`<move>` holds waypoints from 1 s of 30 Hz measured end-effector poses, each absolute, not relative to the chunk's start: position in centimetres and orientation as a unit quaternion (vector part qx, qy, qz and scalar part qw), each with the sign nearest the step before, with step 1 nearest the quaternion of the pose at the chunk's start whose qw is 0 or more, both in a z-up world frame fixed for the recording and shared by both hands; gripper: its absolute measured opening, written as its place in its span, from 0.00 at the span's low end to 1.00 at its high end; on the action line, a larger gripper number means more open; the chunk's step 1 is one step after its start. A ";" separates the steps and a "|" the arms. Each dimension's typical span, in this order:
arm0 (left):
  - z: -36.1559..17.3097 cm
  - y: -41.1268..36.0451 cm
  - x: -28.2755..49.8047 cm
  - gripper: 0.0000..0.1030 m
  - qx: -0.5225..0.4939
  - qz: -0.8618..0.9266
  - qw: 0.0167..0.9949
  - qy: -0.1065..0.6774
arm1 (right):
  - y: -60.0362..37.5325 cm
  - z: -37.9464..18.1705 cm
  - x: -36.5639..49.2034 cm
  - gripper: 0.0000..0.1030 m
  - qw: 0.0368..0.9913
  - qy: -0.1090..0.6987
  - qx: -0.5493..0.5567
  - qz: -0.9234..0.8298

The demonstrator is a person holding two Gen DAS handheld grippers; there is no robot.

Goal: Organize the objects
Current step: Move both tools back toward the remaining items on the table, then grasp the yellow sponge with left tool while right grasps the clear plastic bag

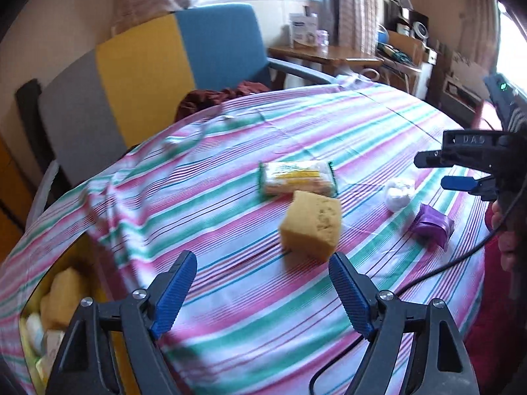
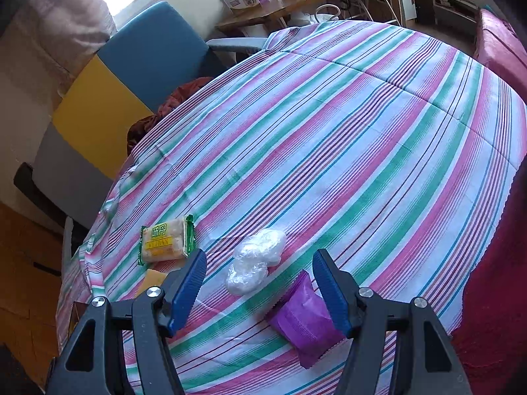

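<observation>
Both tongs, left (image 1: 263, 291) and right (image 2: 260, 281), gape, seemingly empty.

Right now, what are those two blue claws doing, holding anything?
Left gripper: open, empty, just short of the yellow sponge.
Right gripper: open, holding nothing; the purple packet lies between its fingers.

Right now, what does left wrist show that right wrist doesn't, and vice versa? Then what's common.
Left wrist only: the whole yellow sponge, the open left gripper, the right gripper seen from the side, and a container of items below the table edge.

Right wrist only: the right gripper from behind, jaws open around nothing, and the far tablecloth edge; the sponge is just a sliver.

Both: the snack packet, white wad, purple packet, striped tablecloth.
</observation>
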State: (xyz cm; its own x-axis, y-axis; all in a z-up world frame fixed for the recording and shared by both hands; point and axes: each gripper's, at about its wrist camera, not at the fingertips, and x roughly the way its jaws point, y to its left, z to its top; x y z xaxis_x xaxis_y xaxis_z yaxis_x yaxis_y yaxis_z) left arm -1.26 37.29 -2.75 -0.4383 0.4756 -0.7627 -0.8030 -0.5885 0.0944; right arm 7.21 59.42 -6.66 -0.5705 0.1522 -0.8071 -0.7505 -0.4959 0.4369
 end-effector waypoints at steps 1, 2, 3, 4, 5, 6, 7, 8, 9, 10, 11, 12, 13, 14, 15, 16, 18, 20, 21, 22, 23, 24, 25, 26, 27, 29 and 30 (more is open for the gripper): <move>-3.2 38.3 -1.3 0.83 -0.356 0.810 0.400 0.238 | 59.6 -6.7 7.3 0.66 0.287 0.416 -0.362 0.783; -3.6 39.3 -1.3 0.86 -0.352 0.805 0.407 0.247 | 59.8 -6.8 7.4 0.66 0.285 0.421 -0.362 0.782; -4.0 40.1 -1.3 0.88 -0.349 0.802 0.413 0.255 | 59.9 -6.9 7.4 0.66 0.283 0.426 -0.362 0.779; -4.5 40.9 -1.3 0.88 -0.347 0.798 0.417 0.265 | 60.0 -7.0 7.4 0.66 0.282 0.430 -0.362 0.778; -4.9 41.6 -1.4 0.88 -0.347 0.793 0.419 0.272 | 60.0 -7.1 7.3 0.66 0.281 0.431 -0.363 0.777; -5.4 42.4 -1.5 0.89 -0.351 0.786 0.426 0.279 | 60.0 -7.2 7.3 0.66 0.280 0.432 -0.365 0.776; -5.9 42.9 -1.7 0.89 -0.353 0.782 0.430 0.282 | 60.0 -7.3 7.2 0.66 0.279 0.433 -0.366 0.775; -6.3 43.3 -1.9 0.89 -0.357 0.779 0.430 0.284 | 60.0 -7.4 7.2 0.66 0.278 0.434 -0.367 0.774; -6.8 43.7 -2.2 0.89 -0.364 0.776 0.430 0.286 | 60.1 -7.5 7.2 0.66 0.277 0.435 -0.368 0.774; -7.3 44.0 -2.5 0.89 -0.372 0.771 0.433 0.283 | 60.1 -7.5 7.1 0.66 0.276 0.435 -0.369 0.773; -7.6 44.2 -2.8 0.89 -0.378 0.768 0.436 0.278 | 60.1 -7.6 7.1 0.66 0.276 0.436 -0.370 0.772; -7.8 44.4 -3.0 0.89 -0.382 0.766 0.437 0.274 | 60.2 -7.7 7.1 0.66 0.276 0.436 -0.371 0.772; -8.1 44.6 -3.3 0.89 -0.386 0.766 0.437 0.271 | 60.2 -7.8 6.9 0.66 0.276 0.436 -0.373 0.771; -8.3 44.8 -3.5 0.89 -0.391 0.764 0.439 0.266 | 60.2 -7.8 6.8 0.66 0.276 0.435 -0.375 0.771; -8.5 44.9 -3.7 0.85 -0.397 0.763 0.439 0.260 | 60.2 -7.9 6.8 0.66 0.276 0.435 -0.376 0.770; -8.7 45.1 -4.0 0.77 -0.401 0.761 0.440 0.257 | 60.2 -7.9 6.8 0.66 0.274 0.437 -0.374 0.771; -9.2 45.2 -4.3 0.57 -0.424 0.749 0.445 0.247 | 60.2 -7.9 6.7 0.66 0.277 0.434 -0.375 0.771; -8.8 44.5 -4.0 0.56 -0.420 0.759 0.439 0.235 | 60.2 -7.9 6.6 0.66 0.278 0.430 -0.377 0.772; -8.5 44.2 -3.8 0.56 -0.421 0.760 0.438 0.232 | 60.1 -7.9 6.5 0.66 0.277 0.427 -0.378 0.773; -8.2 43.7 -3.6 0.56 -0.422 0.763 0.436 0.224 | 60.1 -7.9 6.4 0.66 0.277 0.423 -0.380 0.774; -7.9 43.0 -3.4 0.56 -0.425 0.766 0.433 0.213 | 60.0 -7.9 6.3 0.66 0.278 0.420 -0.382 0.775; -7.5 42.3 -3.2 0.56 -0.428 0.767 0.432 0.203 | 60.0 -8.0 6.2 0.66 0.278 0.418 -0.384 0.775; -7.2 41.6 -3.0 0.56 -0.430 0.769 0.433 0.194 | 59.9 -8.0 6.0 0.66 0.278 0.415 -0.387 0.775; -6.8 40.8 -2.7 0.56 -0.429 0.771 0.432 0.188 | 59.9 -8.1 5.9 0.66 0.279 0.412 -0.390 0.775; -6.5 40.0 -2.4 0.56 -0.428 0.774 0.429 0.183 | 59.9 -8.2 5.8 0.66 0.280 0.409 -0.394 0.774; -5.9 38.3 -2.0 0.56 -0.432 0.778 0.424 0.171 | 59.8 -8.5 5.5 0.66 0.280 0.405 -0.402 0.772; -5.7 37.7 -1.9 0.56 -0.434 0.778 0.423 0.165 | 59.7 -8.6 5.4 0.66 0.281 0.403 -0.404 0.772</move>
